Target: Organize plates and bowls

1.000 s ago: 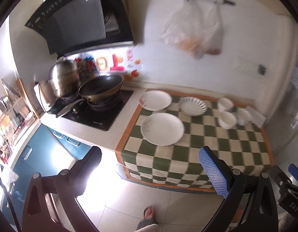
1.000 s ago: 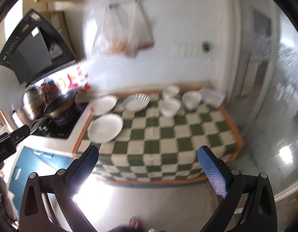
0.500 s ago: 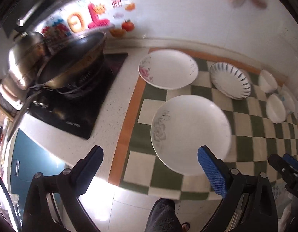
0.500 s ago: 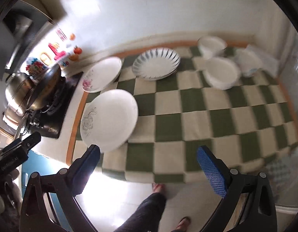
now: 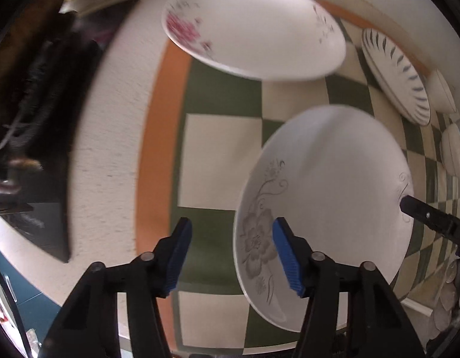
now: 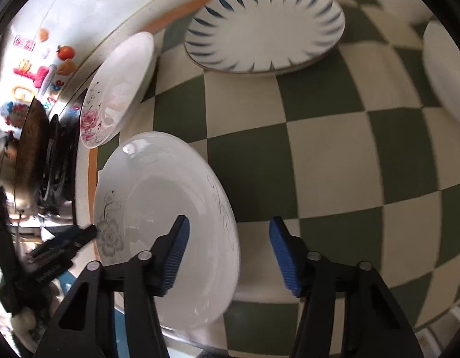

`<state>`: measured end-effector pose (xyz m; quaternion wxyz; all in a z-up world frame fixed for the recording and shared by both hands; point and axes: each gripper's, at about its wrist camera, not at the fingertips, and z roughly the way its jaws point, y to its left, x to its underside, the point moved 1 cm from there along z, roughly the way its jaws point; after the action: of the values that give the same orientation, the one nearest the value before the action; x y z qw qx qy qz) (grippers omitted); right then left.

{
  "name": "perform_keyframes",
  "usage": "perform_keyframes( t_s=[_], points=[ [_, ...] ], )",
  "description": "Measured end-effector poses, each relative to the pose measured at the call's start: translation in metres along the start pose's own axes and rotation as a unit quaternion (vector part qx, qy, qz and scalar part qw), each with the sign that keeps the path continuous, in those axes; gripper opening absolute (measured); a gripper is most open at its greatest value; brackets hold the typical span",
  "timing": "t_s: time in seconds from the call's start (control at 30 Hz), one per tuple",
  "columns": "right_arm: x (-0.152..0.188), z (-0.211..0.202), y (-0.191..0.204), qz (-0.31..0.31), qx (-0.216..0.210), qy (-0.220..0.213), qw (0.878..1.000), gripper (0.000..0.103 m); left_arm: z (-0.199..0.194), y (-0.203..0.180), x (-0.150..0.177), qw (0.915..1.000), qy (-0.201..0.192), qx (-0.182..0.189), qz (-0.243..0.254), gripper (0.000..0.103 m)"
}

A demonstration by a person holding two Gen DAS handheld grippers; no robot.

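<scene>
home kitchen: stove (image 5: 36, 149), wok (image 6: 30, 149), plates (image 6: 265, 24) on checkered counter cloth (image 6: 334, 149).

- Green and cream checked tablecloth (image 6: 334, 155) with an orange border (image 5: 158, 137), spread flat over the counter and filling most of both views.
- Speckled pale countertop (image 5: 110, 137) just beside the cloth's orange edge, at 9 o'clock in the left wrist view.
- Black cooktop (image 5: 48, 137) set in that counter, further toward 9 o'clock, blurred.
- Dark pan (image 6: 30, 149) on the cooktop, at 9 o'clock in the right wrist view.
- Colourful stickers (image 6: 36, 71) on the wall at 10 o'clock.
</scene>
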<state>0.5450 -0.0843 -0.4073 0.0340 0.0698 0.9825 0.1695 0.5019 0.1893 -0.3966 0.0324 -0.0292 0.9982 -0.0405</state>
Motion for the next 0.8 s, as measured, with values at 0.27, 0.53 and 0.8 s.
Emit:
perform_keyframes(
  t_s=[0.27,0.53,0.8],
  points=[
    [0.002,0.027,0.003,0.022,-0.041,0.024,0.999,0.018,-0.002,-0.011,0.003,0.9989,0.006,0.047,-0.008,0.032],
    [0.003,0.023,0.009,-0.025,-0.04,0.021,0.999,0.017,-0.029,-0.021,0.011,0.9989,-0.012,0.037,-0.025,0.029],
    [-0.001,-0.002,-0.012,-0.033,-0.047,0.004,0.998,0.015,-0.06,-0.045,0.008,0.999,-0.024,0.034,-0.014,0.029]
  ],
)
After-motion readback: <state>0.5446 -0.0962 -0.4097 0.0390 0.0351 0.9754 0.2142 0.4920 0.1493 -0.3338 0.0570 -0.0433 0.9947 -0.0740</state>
